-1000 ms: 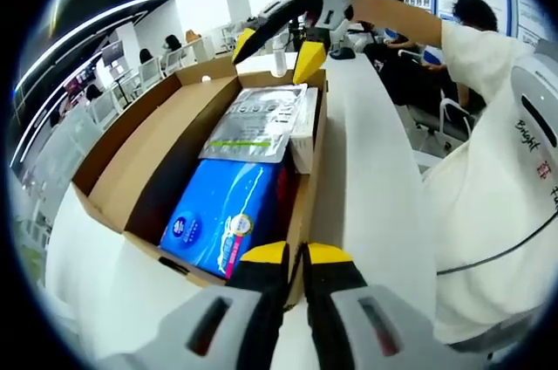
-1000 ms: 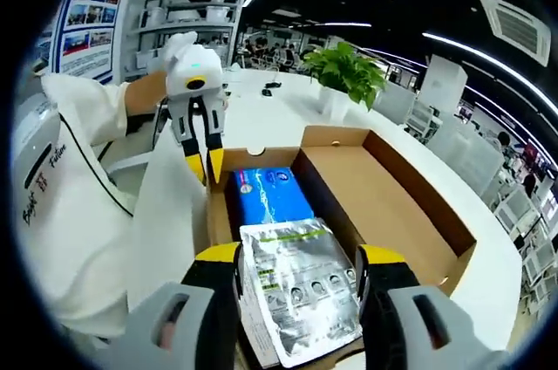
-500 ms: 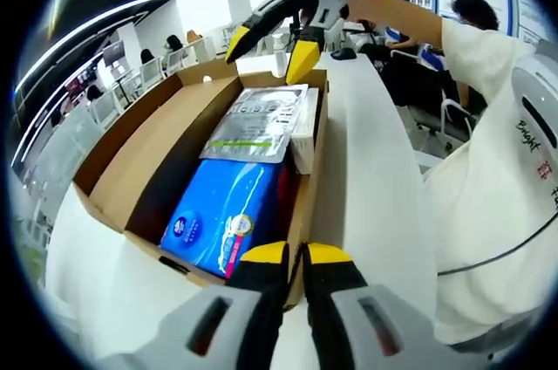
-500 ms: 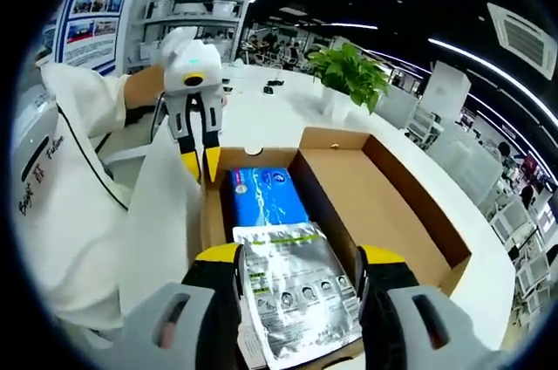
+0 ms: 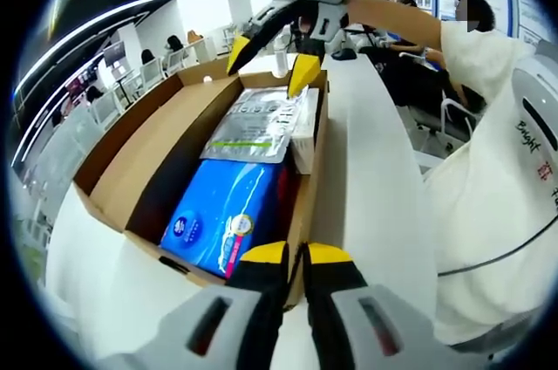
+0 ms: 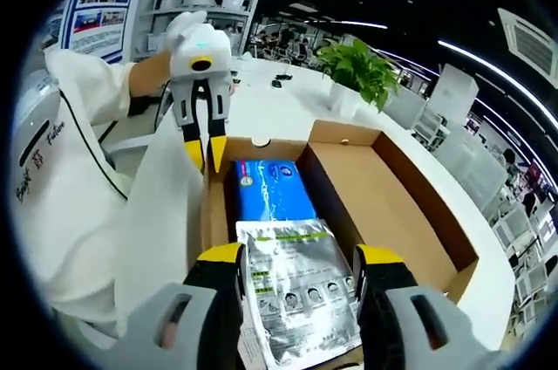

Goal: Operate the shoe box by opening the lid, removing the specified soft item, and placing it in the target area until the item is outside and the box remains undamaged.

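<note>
Open shoe box (image 5: pixel 139 156) at frame centre held silver pouch (image 6: pixel 292 287) and blue pack (image 5: pixel 222 213); right hand-held gripper (image 6: pixel 298 258) spread wide around pouch; left hand-held gripper (image 5: pixel 295 254) pinched narrow at box rim, lower centre.

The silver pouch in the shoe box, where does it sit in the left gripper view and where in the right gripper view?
Left gripper view: silver pouch lies upper centre, at the box's far end, beyond the blue pack.
Right gripper view: silver pouch lies bottom centre, between the right tool's open jaws.
Shared landmark: the blue pack, next to the pouch in both views.
</note>
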